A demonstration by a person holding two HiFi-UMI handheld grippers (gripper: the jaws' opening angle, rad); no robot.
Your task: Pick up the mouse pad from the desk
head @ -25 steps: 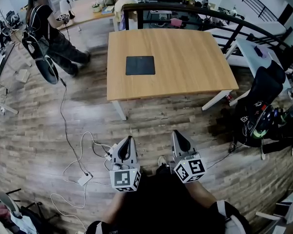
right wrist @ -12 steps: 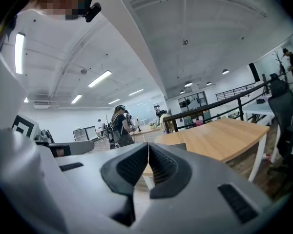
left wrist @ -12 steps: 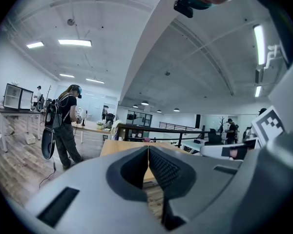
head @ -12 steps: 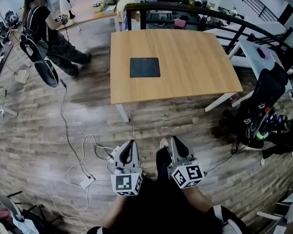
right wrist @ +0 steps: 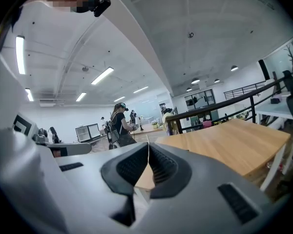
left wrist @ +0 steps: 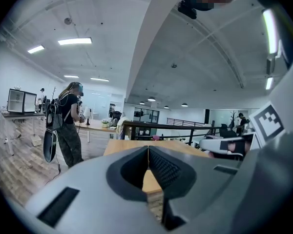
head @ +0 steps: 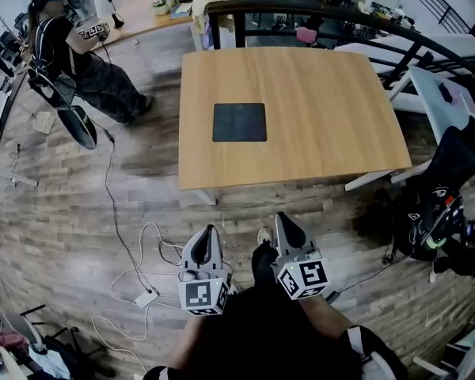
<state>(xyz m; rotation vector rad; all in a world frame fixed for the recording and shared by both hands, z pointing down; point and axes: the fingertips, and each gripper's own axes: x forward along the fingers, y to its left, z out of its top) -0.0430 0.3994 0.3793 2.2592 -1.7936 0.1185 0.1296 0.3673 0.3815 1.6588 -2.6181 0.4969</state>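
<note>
While the black mouse pad point(head: 239, 122) lay flat on the wooden desk point(head: 324, 109), left of its middle, the wearer stood short of the desk's near edge. The left gripper point(head: 211, 234) and right gripper point(head: 282, 222) hung side by side over the plank floor point(head: 55, 204), both jaws clenched on nothing. 1 other person point(head: 79, 62) stood far left.

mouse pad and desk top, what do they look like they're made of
The mouse pad looks dark, matte, thin and flat, with no glare: probably fabric over rubber, but unconfirmed. The desk top is light wood or wood-look laminate, smooth, with faint grain streaks.
</note>
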